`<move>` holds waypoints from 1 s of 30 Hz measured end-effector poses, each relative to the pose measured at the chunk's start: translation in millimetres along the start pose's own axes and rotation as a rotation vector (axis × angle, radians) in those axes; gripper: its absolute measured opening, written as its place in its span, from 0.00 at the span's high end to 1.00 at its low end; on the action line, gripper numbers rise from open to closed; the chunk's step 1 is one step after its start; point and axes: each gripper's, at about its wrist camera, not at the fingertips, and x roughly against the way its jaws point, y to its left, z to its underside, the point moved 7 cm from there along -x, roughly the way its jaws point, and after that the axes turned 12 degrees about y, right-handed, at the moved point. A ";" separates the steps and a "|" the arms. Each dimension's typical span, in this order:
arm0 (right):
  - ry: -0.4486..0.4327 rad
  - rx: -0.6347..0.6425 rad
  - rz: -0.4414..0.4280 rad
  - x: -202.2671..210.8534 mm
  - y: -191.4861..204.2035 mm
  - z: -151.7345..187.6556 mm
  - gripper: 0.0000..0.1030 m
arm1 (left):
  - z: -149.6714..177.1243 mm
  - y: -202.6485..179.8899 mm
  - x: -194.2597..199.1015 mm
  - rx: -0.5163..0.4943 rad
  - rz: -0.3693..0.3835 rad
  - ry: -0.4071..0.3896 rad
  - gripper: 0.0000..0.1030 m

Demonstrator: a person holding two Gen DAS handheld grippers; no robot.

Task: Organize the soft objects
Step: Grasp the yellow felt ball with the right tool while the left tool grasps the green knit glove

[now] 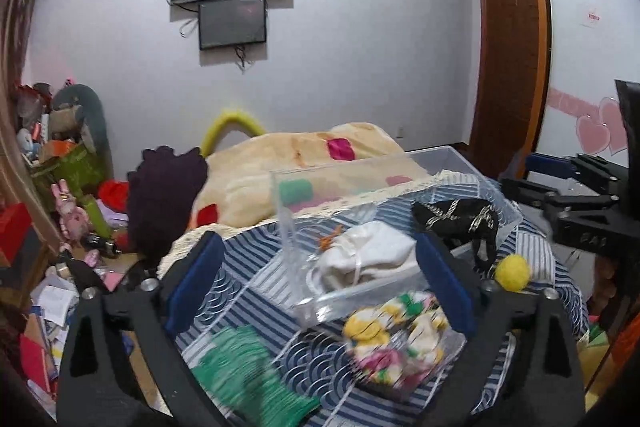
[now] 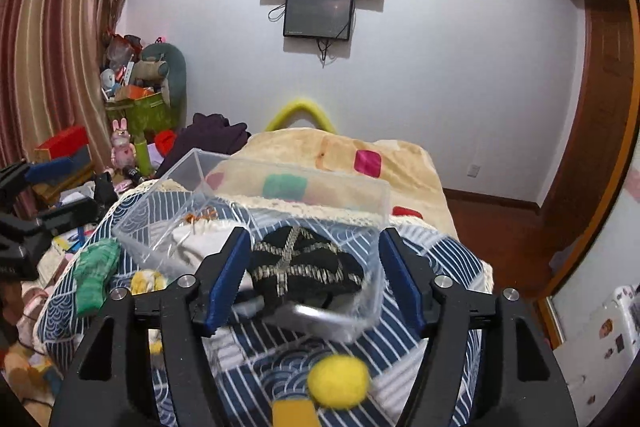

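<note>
A clear plastic box (image 1: 476, 163) (image 2: 360, 187) stands on the blue patterned cloth. In it lie a white cloth pouch (image 1: 368, 259) and a black pouch with silver trim (image 1: 456, 217) (image 2: 304, 263). My left gripper (image 1: 320, 279) is open and empty, hovering above a bag of yellow and white soft pieces (image 1: 396, 339) in front of the box. A green knitted piece (image 1: 244, 375) (image 2: 96, 275) lies to the left. My right gripper (image 2: 316, 275) is open and empty near the black pouch. A yellow pompom (image 2: 340, 381) (image 1: 513, 271) lies on the cloth below it.
The cloth covers a bed with a cream blanket (image 2: 340, 155) behind the box. Cluttered toys and boxes (image 1: 68, 187) crowd the floor at left. A wooden door frame (image 2: 600, 107) stands at right. The right gripper body (image 1: 588, 203) shows at the left view's right edge.
</note>
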 end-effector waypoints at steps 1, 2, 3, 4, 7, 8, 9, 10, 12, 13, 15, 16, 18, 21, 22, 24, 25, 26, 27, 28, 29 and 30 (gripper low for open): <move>0.000 -0.006 -0.001 1.9 -1.7 3.4 0.33 | 1.8 3.4 2.1 -0.002 -0.005 0.000 0.04; 0.001 -0.013 -0.002 3.5 -3.1 8.3 0.32 | 5.4 6.8 4.4 -0.006 -0.011 0.005 0.04; 0.004 -0.021 0.000 4.0 -5.6 13.4 0.32 | 10.9 12.1 6.0 -0.007 -0.022 0.015 0.03; 0.011 -0.028 0.004 4.1 -6.9 18.1 0.32 | 15.0 15.1 5.9 -0.005 -0.030 0.023 0.03; 0.042 -0.048 0.012 0.3 -13.7 34.2 0.32 | 34.3 26.1 -0.6 0.007 -0.051 0.069 0.03; 0.060 -0.056 0.013 -4.2 -16.7 41.3 0.32 | 41.8 29.8 -4.7 0.015 -0.057 0.088 0.03; 0.074 -0.062 0.016 -6.3 -18.4 45.8 0.32 | 49.5 34.1 -9.9 0.024 -0.064 0.109 0.03; 0.092 -0.069 0.018 -10.0 -20.8 51.4 0.32 | 56.0 37.9 -13.6 0.032 -0.069 0.127 0.03; 0.131 -0.082 0.019 -20.3 -26.4 62.4 0.32 | 70.4 45.5 -24.0 0.057 -0.070 0.164 0.03; 0.149 -0.089 0.017 -25.1 -28.7 67.0 0.32 | 77.6 49.1 -29.6 0.071 -0.066 0.185 0.03; 0.187 -0.103 0.003 -36.3 -32.5 75.6 0.32 | 88.5 54.0 -39.6 0.093 -0.056 0.219 0.03; 0.202 -0.111 -0.002 -40.9 -34.6 79.1 0.32 | 93.3 55.2 -44.2 0.099 -0.051 0.234 0.03; 0.226 -0.124 -0.014 -49.6 -37.2 82.3 0.32 | 102.6 59.8 -53.1 0.111 -0.056 0.262 0.03; 0.257 -0.128 -0.039 -57.6 -36.0 85.5 0.32 | 113.7 65.2 -63.9 0.131 -0.051 0.293 0.03; 0.261 -0.126 -0.047 -58.0 -34.7 86.5 0.33 | 117.6 66.6 -67.1 0.140 -0.051 0.302 0.04; 0.266 -0.117 -0.053 -57.5 -31.4 88.6 0.45 | 124.5 68.5 -71.5 0.161 -0.038 0.309 0.11; 0.268 -0.110 -0.058 -57.5 -29.7 88.9 0.50 | 127.1 68.7 -73.4 0.169 -0.032 0.309 0.20; 0.271 -0.105 -0.066 -57.3 -28.0 89.1 0.59 | 129.0 68.8 -75.1 0.173 -0.027 0.312 0.24; 0.269 -0.102 -0.069 -55.7 -26.5 89.8 0.59 | 130.0 68.5 -76.9 0.173 -0.022 0.317 0.25; 0.262 -0.102 -0.065 -54.0 -25.1 89.9 0.59 | 130.7 68.5 -77.4 0.172 -0.027 0.316 0.31; 0.253 -0.097 -0.059 -51.8 -24.3 89.4 0.60 | 130.4 68.6 -76.3 0.172 -0.033 0.306 0.39; 0.248 -0.094 -0.055 -51.2 -22.8 90.4 0.60 | 129.9 67.6 -75.8 0.168 -0.033 0.299 0.44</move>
